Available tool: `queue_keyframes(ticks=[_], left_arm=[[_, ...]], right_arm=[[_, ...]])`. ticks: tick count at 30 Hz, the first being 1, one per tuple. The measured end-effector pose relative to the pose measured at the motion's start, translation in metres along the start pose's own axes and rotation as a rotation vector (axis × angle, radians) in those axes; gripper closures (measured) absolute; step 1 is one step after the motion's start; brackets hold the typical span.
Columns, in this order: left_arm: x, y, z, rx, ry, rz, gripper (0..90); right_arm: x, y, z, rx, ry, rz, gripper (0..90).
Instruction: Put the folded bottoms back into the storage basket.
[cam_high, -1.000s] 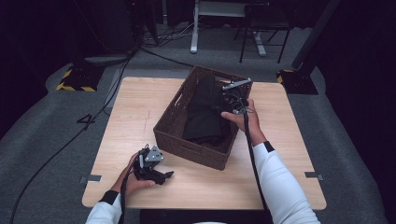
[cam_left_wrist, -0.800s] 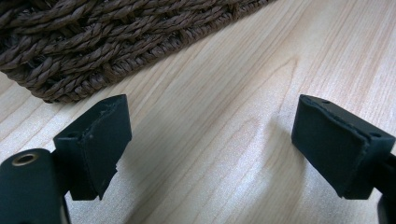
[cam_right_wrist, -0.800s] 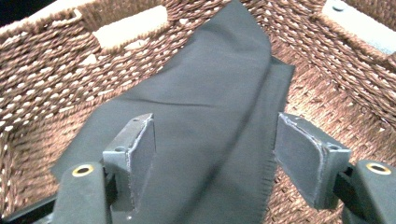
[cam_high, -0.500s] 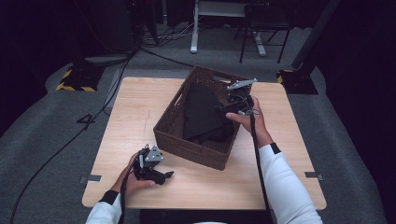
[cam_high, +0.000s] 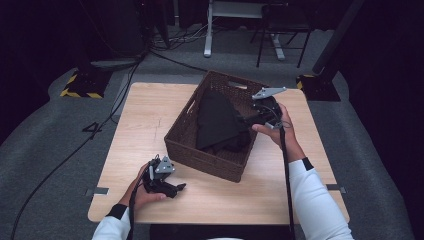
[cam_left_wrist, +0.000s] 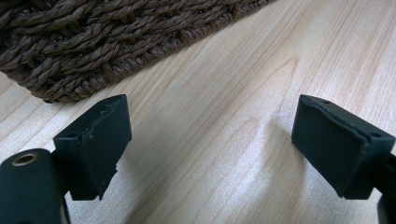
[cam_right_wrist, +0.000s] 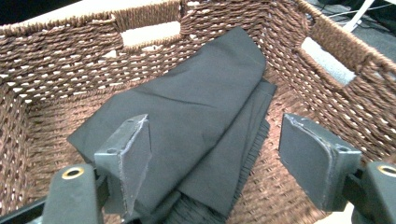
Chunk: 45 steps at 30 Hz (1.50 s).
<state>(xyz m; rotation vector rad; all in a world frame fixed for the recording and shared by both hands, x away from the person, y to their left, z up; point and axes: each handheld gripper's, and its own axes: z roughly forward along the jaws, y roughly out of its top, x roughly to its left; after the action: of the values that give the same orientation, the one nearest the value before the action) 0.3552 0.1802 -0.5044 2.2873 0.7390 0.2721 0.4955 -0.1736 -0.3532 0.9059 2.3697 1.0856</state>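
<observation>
A dark brown woven basket (cam_high: 200, 155) stands on the wooden table (cam_high: 150, 110), with a folded black cloth (cam_high: 217, 120) lying inside it. My right gripper (cam_high: 245, 120) hovers over the basket's right side, pointing in at the cloth. Its jaws have just been opening and stand apart with nothing between them. In the right gripper view the cloth (cam_right_wrist: 187, 107) lies below and beyond my right gripper (cam_right_wrist: 219, 158), against the basket wall (cam_right_wrist: 56, 70). My left gripper (cam_high: 177, 188) rests on the table in front of the basket, open and empty (cam_left_wrist: 210, 144), near the basket's base (cam_left_wrist: 93, 42).
The basket has cut-out handles in its end walls (cam_right_wrist: 327, 60). Bare tabletop (cam_left_wrist: 261, 70) lies in front of and left of the basket. Beyond the table are grey floor, cables (cam_high: 165, 50) and a stand's legs (cam_high: 207, 50).
The right gripper has pulled back to the right and slightly up, away from the cloth, and its jaws have spread. The left hand has stayed put.
</observation>
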Motion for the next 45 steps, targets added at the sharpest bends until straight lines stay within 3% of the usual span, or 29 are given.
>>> queue_keyframes(ticks=[12,18,24,34,45], left_arm=[[0.0,0.0,0.0,0.0,0.0,-0.001,12.5],[0.0,0.0,0.0,0.0,0.0,-0.001,12.4],[0.0,0.0,0.0,0.0,-0.001,0.0,12.5],[0.0,0.0,0.0,0.0,0.0,0.0,12.4],[0.0,0.0,0.0,0.0,0.001,0.0,12.5]], right_arm=[[-0.005,-0.016,-0.026,-0.015,-0.006,-0.027,26.9],[-0.005,-0.024,-0.038,-0.016,-0.025,-0.062,26.5],[-0.001,-0.034,-0.047,-0.017,-0.047,-0.104,25.9],[0.003,-0.052,-0.065,-0.034,-0.051,-0.125,26.0],[0.01,-0.079,-0.079,-0.006,-0.085,-0.156,26.1]])
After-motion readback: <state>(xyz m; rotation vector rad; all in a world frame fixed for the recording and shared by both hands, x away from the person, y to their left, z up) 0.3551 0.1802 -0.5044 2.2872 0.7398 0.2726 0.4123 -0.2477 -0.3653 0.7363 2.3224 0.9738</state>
